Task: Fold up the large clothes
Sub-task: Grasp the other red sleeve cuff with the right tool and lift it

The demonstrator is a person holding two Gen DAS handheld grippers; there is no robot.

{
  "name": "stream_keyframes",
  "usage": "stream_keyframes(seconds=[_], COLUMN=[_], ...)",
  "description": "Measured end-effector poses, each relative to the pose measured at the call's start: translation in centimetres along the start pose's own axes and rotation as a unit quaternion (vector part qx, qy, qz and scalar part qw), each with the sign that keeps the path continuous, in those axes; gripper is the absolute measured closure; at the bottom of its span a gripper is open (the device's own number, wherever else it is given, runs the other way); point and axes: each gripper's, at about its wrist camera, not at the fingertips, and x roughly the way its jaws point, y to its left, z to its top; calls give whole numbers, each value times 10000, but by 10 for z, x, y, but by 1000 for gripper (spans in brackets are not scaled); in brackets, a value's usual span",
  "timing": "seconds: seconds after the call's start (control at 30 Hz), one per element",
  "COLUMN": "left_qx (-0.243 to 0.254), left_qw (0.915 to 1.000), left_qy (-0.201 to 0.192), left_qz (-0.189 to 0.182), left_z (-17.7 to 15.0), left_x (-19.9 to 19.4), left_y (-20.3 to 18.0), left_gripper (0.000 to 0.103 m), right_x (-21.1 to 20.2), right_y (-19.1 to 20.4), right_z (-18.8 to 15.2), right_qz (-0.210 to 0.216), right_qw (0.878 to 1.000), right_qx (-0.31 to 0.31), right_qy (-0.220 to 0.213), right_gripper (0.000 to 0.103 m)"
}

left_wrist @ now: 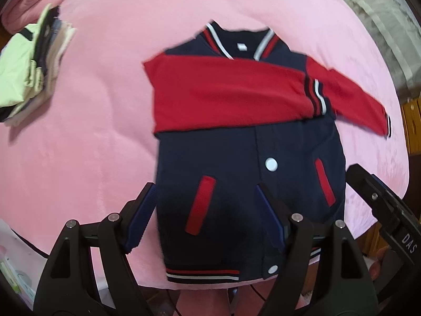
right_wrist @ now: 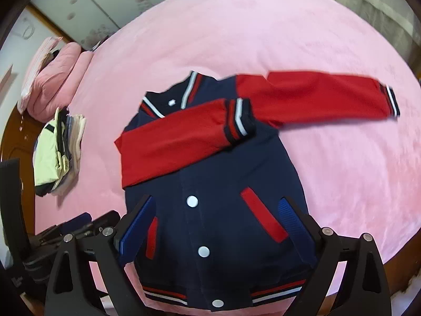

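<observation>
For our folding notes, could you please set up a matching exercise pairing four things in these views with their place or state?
Things:
1. folded sleeve
2. other sleeve
3. stack of folded clothes
4. right gripper

States:
A. piled on the pink blanket, apart from the jacket
B. jaws open, nothing held
C. laid across the jacket's chest
D. stretched out sideways on the blanket

Pairs: 1-C, 2-D, 3-A, 4-B

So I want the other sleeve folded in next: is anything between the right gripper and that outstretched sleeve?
Nothing visible. The right gripper hangs open over the jacket; the outstretched sleeve lies uncovered on the pink blanket.
</observation>
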Motion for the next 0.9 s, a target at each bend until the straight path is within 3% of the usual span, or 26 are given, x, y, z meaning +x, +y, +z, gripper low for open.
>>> stream_keyframes(seconds=[0.27, 0.53, 0.8, 0.9], left_qx=[238, -141, -464, -372], left_qw=[9989, 9973, 9945, 9946], left_qy=[413, 710, 940, 967], left_qz=[4, -78, -68, -25], left_z=[6, 38, 75, 86], left_x=[19, 31, 53, 58], left_y=[-57, -129, -200, -223], left_gripper=[30, 30, 30, 30], right_x=[17, 24, 39, 44], right_y=[-80, -176, -285, -315], right_z=[8, 60, 111, 127], right_qz=[317, 552, 629, 633], right_qw=[9929, 9781, 9528, 9495], right_qx=[1118, 1958, 2929, 3030], right_qy=[245, 435, 492, 508], right_gripper=[7, 7, 7, 15])
